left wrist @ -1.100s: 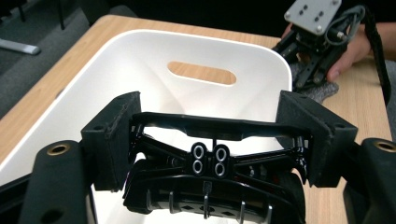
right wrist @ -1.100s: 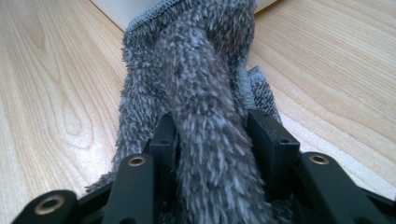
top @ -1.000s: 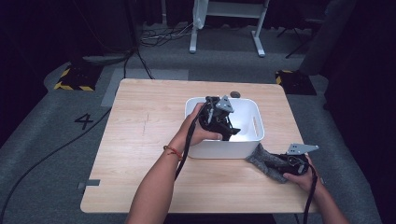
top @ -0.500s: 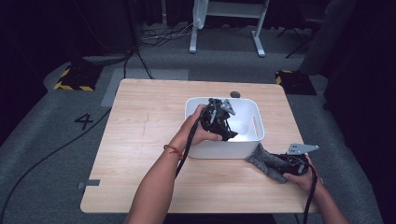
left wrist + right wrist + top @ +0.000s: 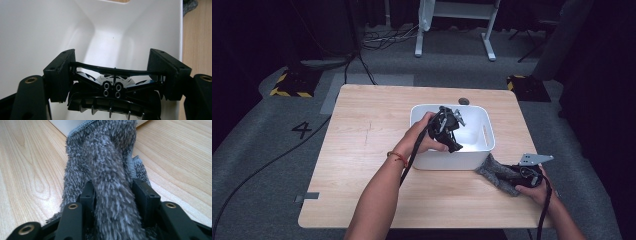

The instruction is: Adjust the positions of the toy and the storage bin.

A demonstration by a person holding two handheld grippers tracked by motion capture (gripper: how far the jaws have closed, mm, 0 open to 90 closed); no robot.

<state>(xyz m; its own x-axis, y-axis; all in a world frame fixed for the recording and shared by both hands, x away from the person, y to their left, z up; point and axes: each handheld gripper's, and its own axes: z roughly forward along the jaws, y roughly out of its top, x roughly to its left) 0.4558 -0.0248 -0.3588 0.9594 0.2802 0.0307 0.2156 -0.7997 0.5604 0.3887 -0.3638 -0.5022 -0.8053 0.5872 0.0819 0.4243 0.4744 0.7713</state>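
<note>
A black toy car [image 5: 113, 95] with a rear wing and a white roof is clamped between the jaws of my left gripper [image 5: 115, 72], seen from its back end. In the high view, the left gripper [image 5: 451, 131] hangs tilted over the white plastic bin [image 5: 484, 131], whose inner wall [image 5: 37, 30] lies behind the car. My right gripper [image 5: 512, 175] rests on the table just right of the bin's front corner, shut on a fuzzy grey cloth [image 5: 494, 170]. In the right gripper view a thick fold of the cloth [image 5: 107, 170] runs up between the jaws of the right gripper [image 5: 113, 190].
The bin stands right of centre on a wooden table [image 5: 362, 150]. A small grey disc [image 5: 463, 101] is set in the table near its far edge. Cables [image 5: 272, 160] trail over the grey floor at the left. A white stand [image 5: 452, 20] is beyond the table.
</note>
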